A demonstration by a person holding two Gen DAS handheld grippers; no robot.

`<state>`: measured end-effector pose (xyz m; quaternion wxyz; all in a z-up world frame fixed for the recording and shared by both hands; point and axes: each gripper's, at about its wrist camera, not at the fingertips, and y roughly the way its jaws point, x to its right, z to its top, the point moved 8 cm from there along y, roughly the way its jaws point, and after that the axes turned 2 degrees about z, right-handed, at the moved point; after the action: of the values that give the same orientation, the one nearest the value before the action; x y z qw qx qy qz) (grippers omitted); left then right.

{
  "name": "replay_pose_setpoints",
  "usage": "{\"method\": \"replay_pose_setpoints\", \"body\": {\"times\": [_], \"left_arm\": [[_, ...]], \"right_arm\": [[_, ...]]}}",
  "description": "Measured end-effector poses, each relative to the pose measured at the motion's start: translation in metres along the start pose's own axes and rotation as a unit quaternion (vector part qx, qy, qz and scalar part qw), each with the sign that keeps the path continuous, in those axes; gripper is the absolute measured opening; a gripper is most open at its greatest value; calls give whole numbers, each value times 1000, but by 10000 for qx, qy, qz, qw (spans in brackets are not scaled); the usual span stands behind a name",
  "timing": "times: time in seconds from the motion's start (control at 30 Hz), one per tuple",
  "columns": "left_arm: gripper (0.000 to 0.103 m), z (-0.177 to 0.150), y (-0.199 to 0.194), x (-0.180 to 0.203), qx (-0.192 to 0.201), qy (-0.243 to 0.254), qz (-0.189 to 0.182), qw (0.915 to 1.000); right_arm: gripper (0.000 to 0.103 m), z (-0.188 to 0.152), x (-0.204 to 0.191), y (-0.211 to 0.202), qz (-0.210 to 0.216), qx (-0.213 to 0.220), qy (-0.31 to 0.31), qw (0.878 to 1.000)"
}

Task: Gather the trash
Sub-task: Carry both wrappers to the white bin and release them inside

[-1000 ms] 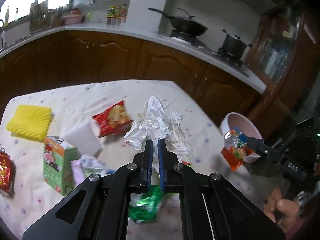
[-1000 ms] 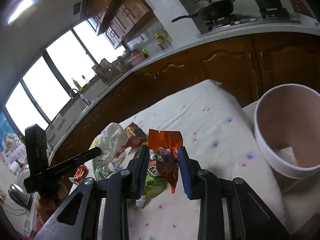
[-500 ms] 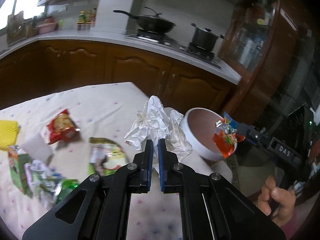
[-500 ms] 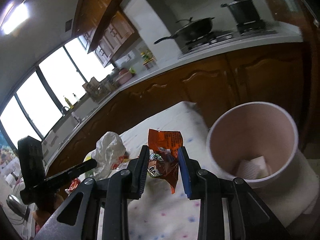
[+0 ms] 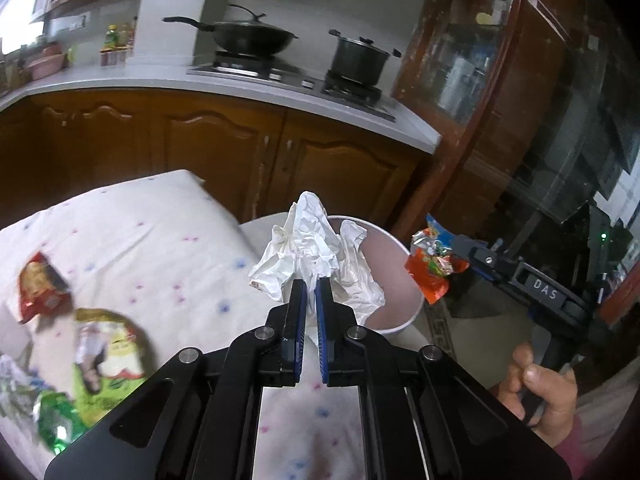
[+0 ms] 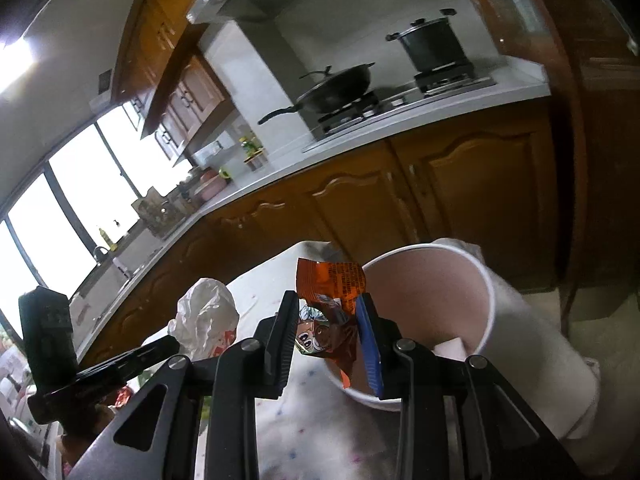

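Note:
My left gripper (image 5: 310, 288) is shut on a crumpled white plastic bag (image 5: 316, 248) and holds it over the near rim of a white, pink-lined trash bin (image 5: 400, 316) beside the table. My right gripper (image 6: 329, 312) is shut on an orange snack wrapper (image 6: 332, 284) at the bin's (image 6: 480, 280) left rim. In the left wrist view the wrapper (image 5: 434, 266) hangs just right of the bin. In the right wrist view the white bag (image 6: 206, 316) is at the left. A white scrap lies inside the bin.
The table with a dotted white cloth (image 5: 160, 248) holds a red snack bag (image 5: 40, 286), a green-yellow packet (image 5: 108, 364) and green wrappers (image 5: 56, 420) at the left. Wooden cabinets (image 5: 240, 160) and a stove counter stand behind. A dark cabinet (image 5: 500, 80) is at the right.
Both grippers have moved right toward the bin with their loads. The white bag is now over the bin's rim, and the orange wrapper is at the bin's edge. The table trash slid left in view.

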<state>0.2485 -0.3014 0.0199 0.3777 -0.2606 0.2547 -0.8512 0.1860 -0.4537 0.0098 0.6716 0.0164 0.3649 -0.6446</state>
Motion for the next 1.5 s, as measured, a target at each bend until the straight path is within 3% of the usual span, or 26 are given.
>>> {"method": "replay_pose_setpoints", "body": {"times": [0.33,0.67,0.83,0.9,0.93,1.07,1.3,1.5], "left_arm": [[4,9,57,29,-306,193,-101,9993],[6,-1,104,39,-751,188,-174,9968],[19,-5,111,42,-825,200,-181,9962],[35,-7,110,41,-812,189,-151,9964],[37,-7,111,40,-805,177,-141,9965],[43,-11,109,34,-847,37,-149,9963],[59,-15,89,18,-702,-132,-5,9974],[69,-19,59,-3,-470,-300,185,9983]], "right_arm": [[30,7,45,15,-229,-65,198,9995],[32,6,63,32,-295,-226,318,9988],[36,2,74,39,-287,-373,463,9978],[58,0,75,40,-272,-401,501,9976],[60,-1,75,40,-249,-397,525,9975],[61,-2,75,39,-255,-373,539,9975],[86,-1,72,32,-264,-249,595,9976],[92,-5,61,29,-166,-263,596,9977]]}}
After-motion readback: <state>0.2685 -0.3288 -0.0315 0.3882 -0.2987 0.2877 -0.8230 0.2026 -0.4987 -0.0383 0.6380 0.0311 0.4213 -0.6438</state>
